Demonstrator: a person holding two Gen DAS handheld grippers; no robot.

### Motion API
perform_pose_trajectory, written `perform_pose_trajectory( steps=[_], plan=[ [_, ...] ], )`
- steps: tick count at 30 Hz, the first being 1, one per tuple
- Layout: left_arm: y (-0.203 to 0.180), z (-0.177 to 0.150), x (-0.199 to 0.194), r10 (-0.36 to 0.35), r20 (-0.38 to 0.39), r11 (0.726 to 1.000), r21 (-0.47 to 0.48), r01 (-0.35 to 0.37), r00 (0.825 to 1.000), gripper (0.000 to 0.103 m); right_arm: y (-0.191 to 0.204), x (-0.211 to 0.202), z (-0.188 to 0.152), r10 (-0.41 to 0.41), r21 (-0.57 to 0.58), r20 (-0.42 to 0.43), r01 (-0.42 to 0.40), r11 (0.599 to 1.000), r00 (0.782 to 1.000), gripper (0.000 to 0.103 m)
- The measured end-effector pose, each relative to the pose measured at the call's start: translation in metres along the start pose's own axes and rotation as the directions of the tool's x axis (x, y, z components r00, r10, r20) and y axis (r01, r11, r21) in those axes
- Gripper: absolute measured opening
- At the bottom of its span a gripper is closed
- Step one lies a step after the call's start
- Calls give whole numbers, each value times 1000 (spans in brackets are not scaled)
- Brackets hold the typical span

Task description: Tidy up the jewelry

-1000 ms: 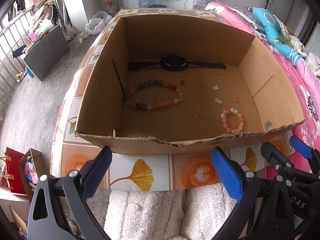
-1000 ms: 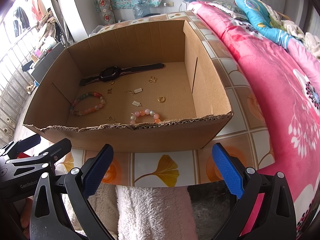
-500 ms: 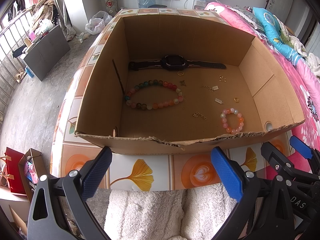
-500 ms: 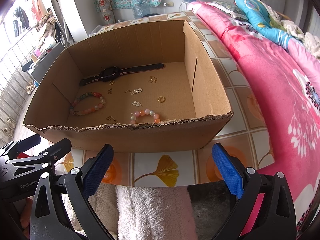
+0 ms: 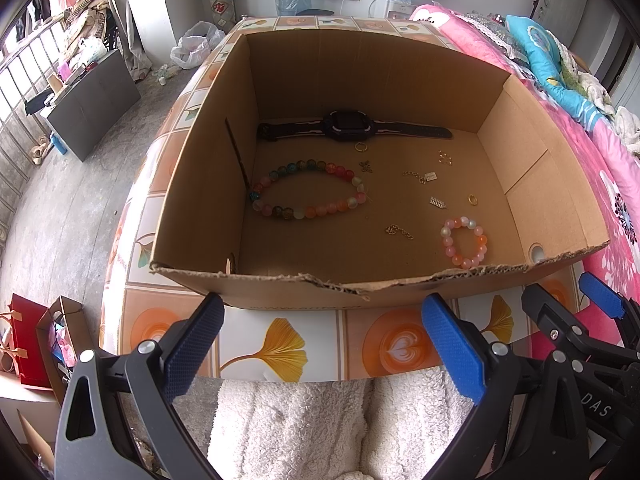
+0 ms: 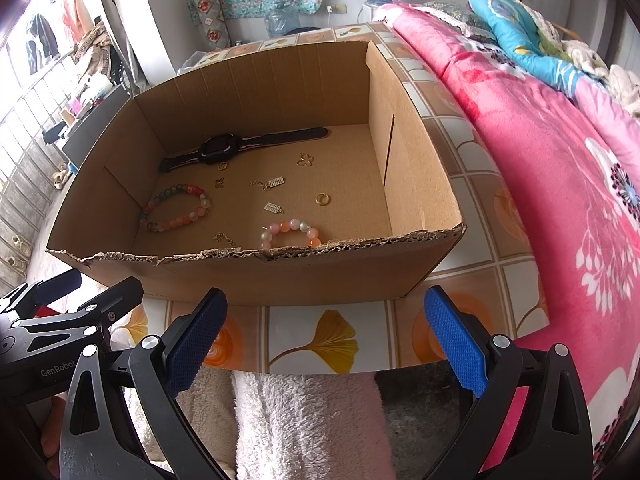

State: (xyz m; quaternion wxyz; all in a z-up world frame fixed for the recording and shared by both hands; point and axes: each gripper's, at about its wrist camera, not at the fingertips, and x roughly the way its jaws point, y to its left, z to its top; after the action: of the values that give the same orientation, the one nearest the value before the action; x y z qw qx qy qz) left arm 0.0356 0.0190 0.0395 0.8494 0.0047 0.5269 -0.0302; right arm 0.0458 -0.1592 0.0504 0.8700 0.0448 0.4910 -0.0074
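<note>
Nothing has moved since a second ago: both the left gripper (image 5: 320, 344) and right gripper (image 6: 326, 340) hang spread and empty before the box (image 5: 320, 284), jewelry scattered on its floor, where the tiny ring (image 6: 322, 199) could slip from wide pads.

In the right wrist view, the near half of the small pink bracelet (image 6: 290, 231) is hidden behind the torn front wall of the cardboard box (image 6: 280, 276). The gold trinkets (image 5: 436, 202) are too small to be identified.
</note>
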Motion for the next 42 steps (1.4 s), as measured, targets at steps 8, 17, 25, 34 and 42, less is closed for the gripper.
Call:
perform_pose_trajectory(
  steps=[8,17,25,34,42],
  plan=[
    [-2,-1,-1,9,9,1000,4,-9,1000,97,2,0,-1,-11,-5,3,11,1000,1000,95],
    [-4,-8,1,30,28,999,25,-30,999,97,8,2,-5,-27,-16,3,27,1000,1000,95],
    [-2,-7,-2,34,41,999,21,-35,999,97,12,3,-4,-30,-14,5,30,999,1000,95],
    [0,-7,-1,26,31,999,18,-27,999,97,14,3,-5,-33,-13,5,33,999,999,95],
    [0,-7,-1,30,37,999,20,-31,999,97,13,3,-4,-33,-15,5,33,999,999,95]
  ],
)
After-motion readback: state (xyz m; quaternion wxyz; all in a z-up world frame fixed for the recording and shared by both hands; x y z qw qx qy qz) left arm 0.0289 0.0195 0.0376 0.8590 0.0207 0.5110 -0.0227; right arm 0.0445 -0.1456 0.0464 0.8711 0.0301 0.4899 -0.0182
